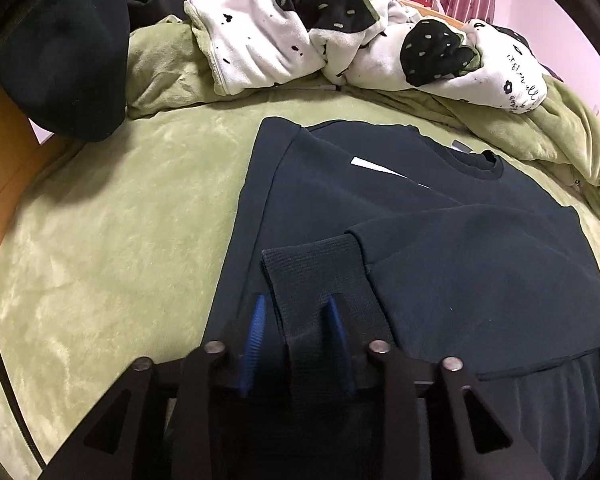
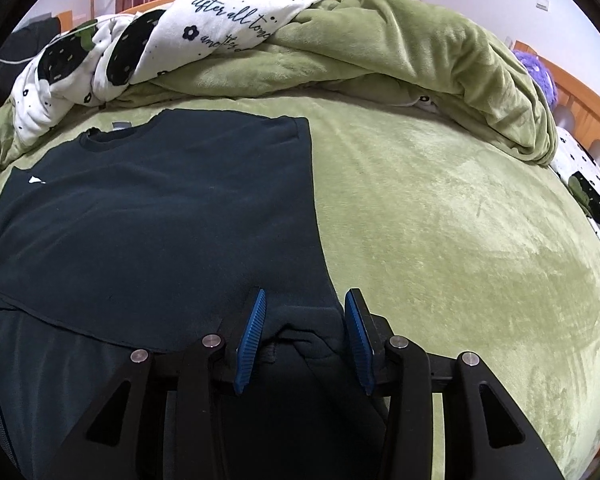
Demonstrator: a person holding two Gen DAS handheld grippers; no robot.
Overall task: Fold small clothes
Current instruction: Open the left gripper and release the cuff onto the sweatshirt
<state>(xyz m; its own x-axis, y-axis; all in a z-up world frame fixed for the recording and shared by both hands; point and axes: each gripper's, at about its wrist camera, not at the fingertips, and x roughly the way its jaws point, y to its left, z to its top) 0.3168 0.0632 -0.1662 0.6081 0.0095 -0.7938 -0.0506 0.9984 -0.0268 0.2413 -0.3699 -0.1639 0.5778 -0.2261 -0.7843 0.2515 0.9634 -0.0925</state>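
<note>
On the green bed (image 1: 100, 240), left wrist view: dark sweatshirt (image 1: 440, 240) lies flat, collar pointing away, ribbed cuff (image 1: 312, 276) between the released left claw (image 1: 298, 308). Right wrist view shows its straight folded edge; right claw (image 2: 305, 304) straddles bunched fabric, can't tell if gripping.

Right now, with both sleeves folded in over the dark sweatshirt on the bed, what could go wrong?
1. The ribbed cuff lies between the left gripper pads, which look apart; pulling away could drag it and undo the sleeve fold.
2. The right gripper straddles bunched fabric at the sweatshirt hem; closing there might catch several layers.
3. The plush green blanket may wrinkle underneath.
</note>
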